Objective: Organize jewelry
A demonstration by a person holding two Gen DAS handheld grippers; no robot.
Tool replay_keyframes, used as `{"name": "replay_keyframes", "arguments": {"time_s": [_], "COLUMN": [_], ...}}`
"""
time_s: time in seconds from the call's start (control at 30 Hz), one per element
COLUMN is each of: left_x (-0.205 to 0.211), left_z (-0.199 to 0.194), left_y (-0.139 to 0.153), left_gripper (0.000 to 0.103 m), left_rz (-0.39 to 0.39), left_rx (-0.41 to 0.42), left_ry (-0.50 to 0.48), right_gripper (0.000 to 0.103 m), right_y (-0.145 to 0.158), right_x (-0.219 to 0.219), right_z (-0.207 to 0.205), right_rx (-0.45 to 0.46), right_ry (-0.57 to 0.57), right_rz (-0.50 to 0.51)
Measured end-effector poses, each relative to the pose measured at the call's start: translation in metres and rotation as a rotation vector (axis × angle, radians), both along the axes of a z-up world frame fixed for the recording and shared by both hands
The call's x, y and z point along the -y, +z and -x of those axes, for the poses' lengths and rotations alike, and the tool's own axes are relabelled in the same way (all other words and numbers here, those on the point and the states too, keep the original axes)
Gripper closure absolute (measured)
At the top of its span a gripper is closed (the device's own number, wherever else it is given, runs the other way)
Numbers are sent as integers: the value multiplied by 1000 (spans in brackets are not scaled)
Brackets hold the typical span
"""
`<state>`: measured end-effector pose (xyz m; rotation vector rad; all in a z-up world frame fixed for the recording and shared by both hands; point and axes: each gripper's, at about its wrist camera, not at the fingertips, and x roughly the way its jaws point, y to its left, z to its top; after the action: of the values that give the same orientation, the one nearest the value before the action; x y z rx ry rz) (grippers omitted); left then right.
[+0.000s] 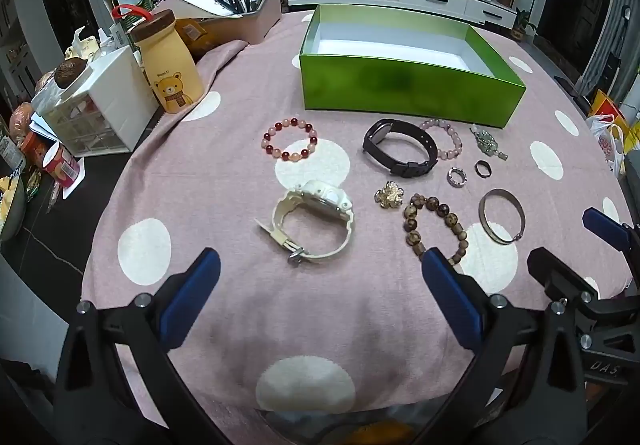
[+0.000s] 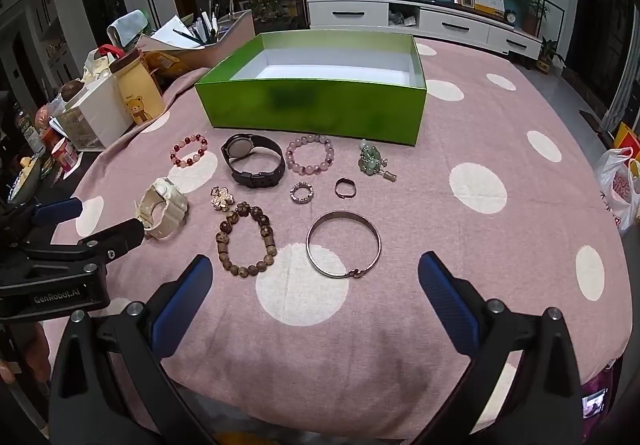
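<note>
An open green box [image 1: 408, 89] [image 2: 312, 111] with a white, bare inside stands at the back of the pink dotted cloth. In front of it lie a white watch [image 1: 310, 225] [image 2: 162, 209], a black watch [image 1: 400, 147] [image 2: 252, 161], a red-and-pink bead bracelet [image 1: 290, 139] [image 2: 190, 151], a lilac bead bracelet [image 2: 310, 155], a brown wooden bead bracelet [image 1: 434, 227] [image 2: 246, 239], a silver bangle [image 1: 502, 215] [image 2: 343, 243], a gold brooch [image 1: 388, 195], a green charm [image 2: 372, 161] and two rings [image 2: 302, 192]. My left gripper [image 1: 320, 269] hangs open just short of the white watch. My right gripper [image 2: 314, 273] is open near the bangle. Neither holds anything.
At the left edge stand a yellow bear bottle [image 1: 170, 65], a white drawer unit [image 1: 100, 109], a pen holder [image 1: 256, 11] and snack cups. A plastic bag [image 2: 618, 181] hangs off the right side. The cloth's near part carries only white dots.
</note>
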<state>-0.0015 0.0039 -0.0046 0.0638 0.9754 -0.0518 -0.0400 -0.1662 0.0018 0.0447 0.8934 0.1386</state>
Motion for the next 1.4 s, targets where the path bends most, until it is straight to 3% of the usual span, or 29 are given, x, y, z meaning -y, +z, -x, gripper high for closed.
{"name": "replay_keyframes", "arguments": {"time_s": [1.4], "left_x": [9], "left_z": [-2], "left_y": [-3], "left_gripper": [2], "left_rz": [-8], "left_rx": [-6], "left_ry": [-7], "right_gripper": [1], "right_y": [3], "right_x": [4], "right_z": [2], "right_rx": [0], "right_ry": [-3], "right_rz": [-21]}}
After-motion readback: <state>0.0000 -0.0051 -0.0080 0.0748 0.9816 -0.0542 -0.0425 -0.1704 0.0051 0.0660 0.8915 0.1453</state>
